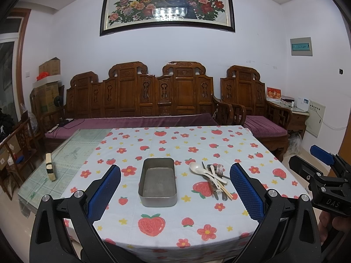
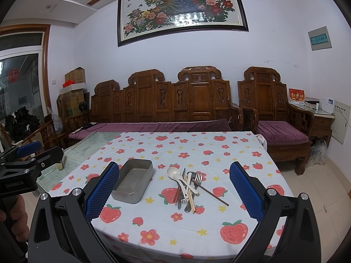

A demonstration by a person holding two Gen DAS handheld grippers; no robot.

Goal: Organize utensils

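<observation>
The utensils lie in a crossed heap on the strawberry-print tablecloth, just right of the empty metal tin — white plastic spoon, fork, chopsticks. All look light, stiff and slippery, likely to snag one another. Best pinched mid-handle, topmost first. Left gripper and right gripper both hover with jaws spread wide, holding nothing.

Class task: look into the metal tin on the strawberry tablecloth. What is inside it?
Nothing: the metal tin shows only its bare floor. The utensils lie piled beside it on the tablecloth. The cloth beneath it is hidden.
</observation>
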